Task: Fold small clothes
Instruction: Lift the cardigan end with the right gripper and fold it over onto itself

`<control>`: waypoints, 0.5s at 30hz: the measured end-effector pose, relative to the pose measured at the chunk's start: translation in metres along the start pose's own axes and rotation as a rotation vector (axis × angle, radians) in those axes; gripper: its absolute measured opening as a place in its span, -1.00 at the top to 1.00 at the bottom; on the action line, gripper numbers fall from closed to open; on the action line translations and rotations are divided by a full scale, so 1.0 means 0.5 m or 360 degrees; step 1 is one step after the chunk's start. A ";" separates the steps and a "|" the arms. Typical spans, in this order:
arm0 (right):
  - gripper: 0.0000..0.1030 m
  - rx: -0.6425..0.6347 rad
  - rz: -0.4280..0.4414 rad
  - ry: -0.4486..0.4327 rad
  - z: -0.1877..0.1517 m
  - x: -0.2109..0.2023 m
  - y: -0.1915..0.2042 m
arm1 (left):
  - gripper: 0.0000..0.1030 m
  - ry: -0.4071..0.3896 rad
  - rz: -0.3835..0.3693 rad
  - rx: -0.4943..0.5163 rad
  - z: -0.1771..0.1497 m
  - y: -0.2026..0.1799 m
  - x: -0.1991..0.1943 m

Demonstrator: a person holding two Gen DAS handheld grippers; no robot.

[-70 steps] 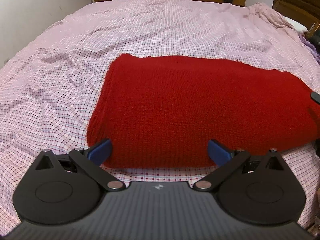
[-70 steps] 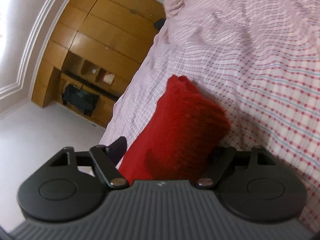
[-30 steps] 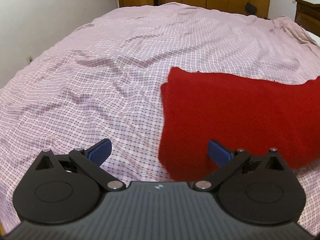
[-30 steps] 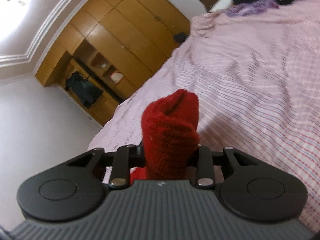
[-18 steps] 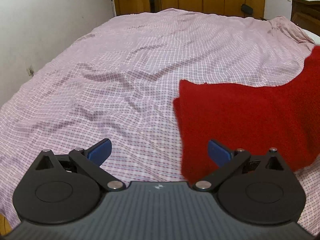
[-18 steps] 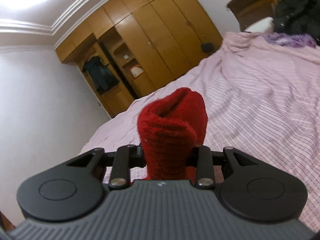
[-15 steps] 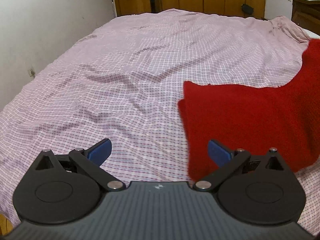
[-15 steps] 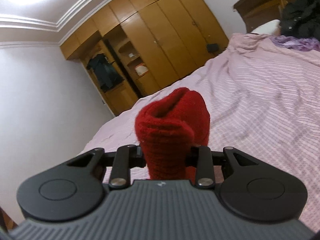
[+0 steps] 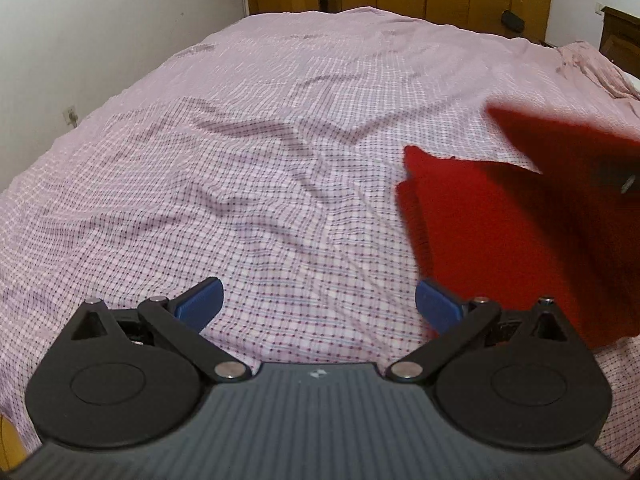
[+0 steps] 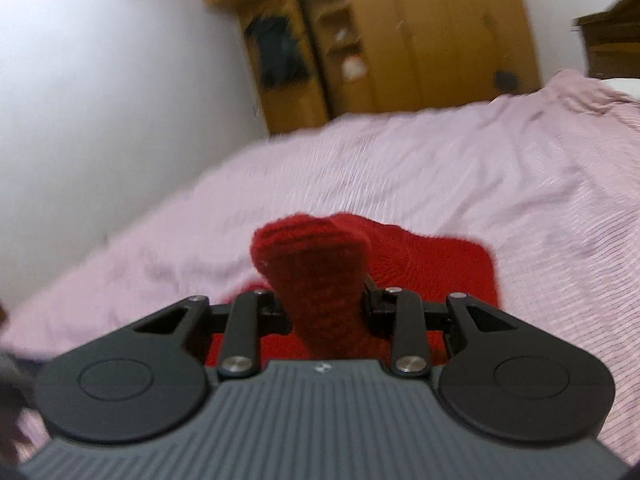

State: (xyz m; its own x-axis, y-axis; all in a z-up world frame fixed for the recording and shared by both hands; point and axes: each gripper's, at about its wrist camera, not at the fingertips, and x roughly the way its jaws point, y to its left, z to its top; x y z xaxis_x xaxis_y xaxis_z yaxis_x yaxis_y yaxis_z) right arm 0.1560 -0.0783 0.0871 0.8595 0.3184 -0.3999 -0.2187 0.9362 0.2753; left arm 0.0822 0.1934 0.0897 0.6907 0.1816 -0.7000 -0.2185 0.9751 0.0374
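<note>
In the left wrist view, your left hand-held gripper (image 9: 318, 304) is wide open and holds nothing; its blue fingertips (image 9: 202, 300) hang over the checked bed sheet (image 9: 240, 168). The red knit cloth (image 9: 500, 232) lies on the bed to the right, just beside the right blue tip, and one part of it is lifted up in the air at the far right. To fold well, I think you should bring this open hand-held gripper over to the near edge of the red cloth and press or pinch it, so the bottom layer does not slide while the other side folds over. The right part of the cloth runs out of the picture, so you cannot see how big it is. A small dark thing at the right edge is too blurry to name. In the right wrist view, your right hand-held gripper (image 10: 324, 304) is closed tight on a bunched corner of the red cloth, and the rest lies flat on the bed below. Carry that corner straight across and lay it down edge on edge. This picture is blurry, and the wooden wardrobe (image 10: 384, 40) behind is hard to make out.
</note>
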 end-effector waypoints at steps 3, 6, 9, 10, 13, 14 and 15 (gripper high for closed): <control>0.35 -0.0147 -0.0023 0.0083 -0.037 0.027 0.040 | -1.00 0.0001 -0.0003 -0.0031 -0.003 0.015 0.004; 0.35 -0.0216 -0.0056 0.0058 -0.048 0.023 0.060 | -1.00 0.0005 -0.0006 -0.0044 -0.007 0.029 0.008; 0.36 -0.0143 -0.0043 0.0048 -0.035 0.016 0.047 | -1.00 0.0012 -0.0003 -0.0066 -0.011 0.045 0.015; 0.37 -0.0107 -0.0040 0.0027 -0.030 0.010 0.042 | -1.00 0.0013 -0.0005 -0.0079 -0.011 0.051 0.016; 0.38 -0.0017 -0.0047 -0.0078 -0.003 0.000 0.034 | -1.00 0.0017 -0.0012 -0.0115 -0.014 0.069 0.019; 0.38 0.0012 -0.0042 -0.0107 0.009 -0.003 0.031 | -1.00 0.0018 -0.0011 -0.0121 -0.015 0.074 0.019; 0.39 0.0033 -0.0030 -0.0132 0.020 -0.006 0.035 | -1.00 0.0017 -0.0008 -0.0125 -0.016 0.080 0.018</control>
State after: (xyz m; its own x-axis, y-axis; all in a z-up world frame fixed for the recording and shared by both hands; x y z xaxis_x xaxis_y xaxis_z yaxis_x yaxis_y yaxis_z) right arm 0.1545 -0.0645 0.1018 0.8990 0.2862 -0.3316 -0.1929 0.9383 0.2869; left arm 0.0742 0.2330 0.0794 0.6847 0.1752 -0.7074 -0.2689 0.9629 -0.0217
